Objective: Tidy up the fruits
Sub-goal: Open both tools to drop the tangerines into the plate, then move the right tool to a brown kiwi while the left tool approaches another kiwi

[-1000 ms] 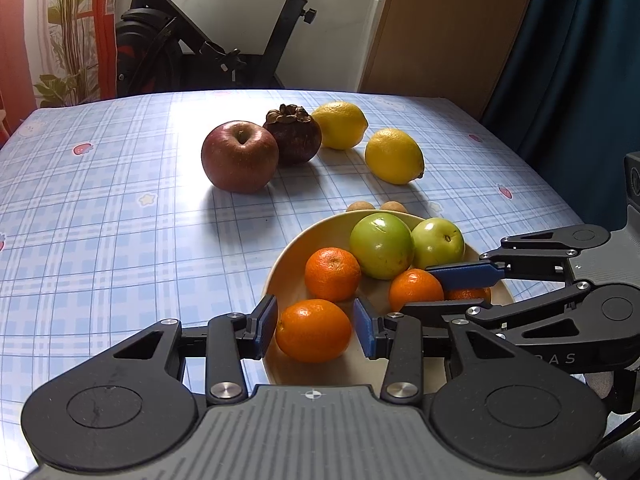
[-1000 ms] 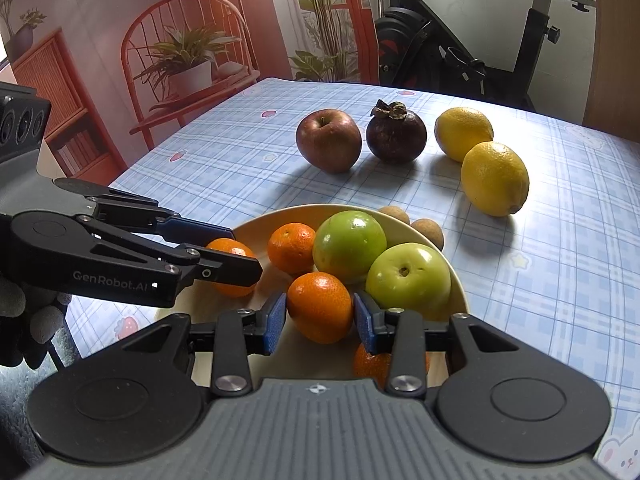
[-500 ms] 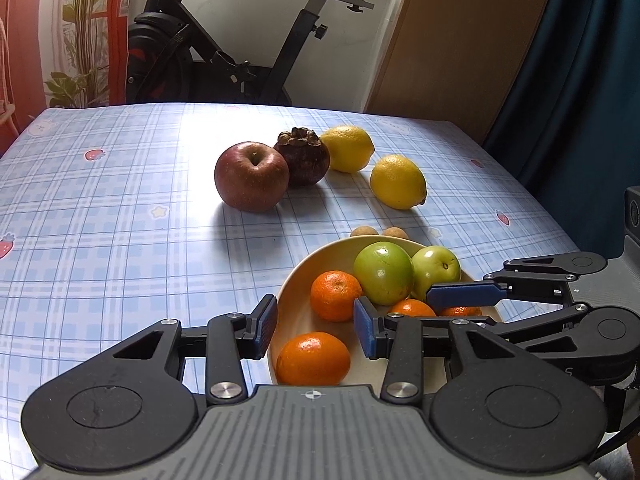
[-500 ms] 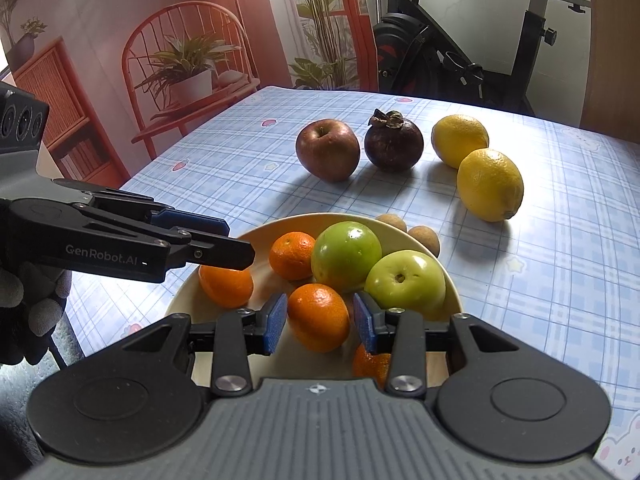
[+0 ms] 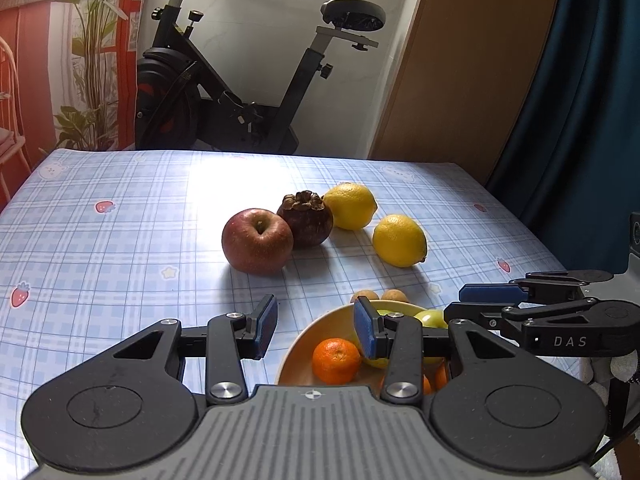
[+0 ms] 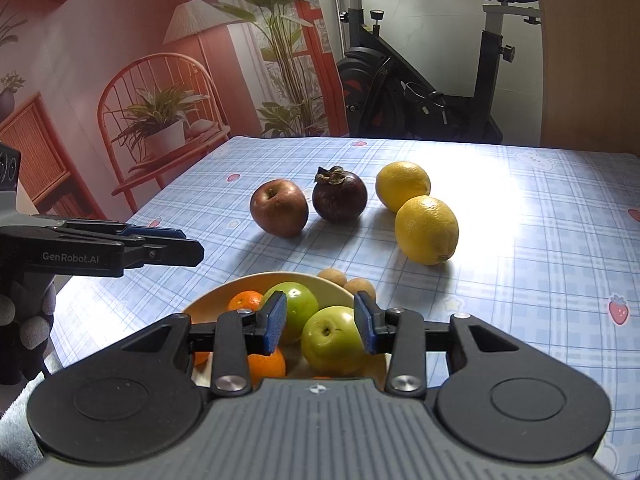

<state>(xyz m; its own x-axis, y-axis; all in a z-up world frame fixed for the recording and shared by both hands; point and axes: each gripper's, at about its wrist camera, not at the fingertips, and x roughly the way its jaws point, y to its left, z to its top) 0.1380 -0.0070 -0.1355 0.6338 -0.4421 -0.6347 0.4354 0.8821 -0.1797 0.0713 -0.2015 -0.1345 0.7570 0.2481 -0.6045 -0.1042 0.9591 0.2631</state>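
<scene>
A cream bowl (image 5: 296, 344) (image 6: 212, 304) near the table's front edge holds several oranges (image 5: 335, 361) (image 6: 266, 364) and two green apples (image 6: 330, 346) (image 6: 296, 308). Beyond it on the checked cloth lie a red apple (image 5: 257, 241) (image 6: 279, 208), a dark mangosteen (image 5: 306, 218) (image 6: 340, 196), two lemons (image 5: 400, 241) (image 6: 426, 230) and two small brown fruits (image 5: 364, 295) (image 6: 332, 276). My left gripper (image 5: 316, 328) (image 6: 192, 242) hovers open over the bowl's left rim and holds nothing. Over the bowl's right side, my right gripper (image 6: 320, 322) (image 5: 454, 303) is also open, above the fruit.
An exercise bike (image 5: 240, 92) stands past the table's far edge. A wooden chair with a potted plant (image 6: 160, 120) is off the left side, a dark blue curtain (image 5: 580, 120) off the right. A gloved hand (image 6: 28, 320) carries the left gripper.
Both grippers have risen and tilted up from the bowl. The oranges that sat between their fingers stayed in the bowl. Jaw widths look unchanged.
</scene>
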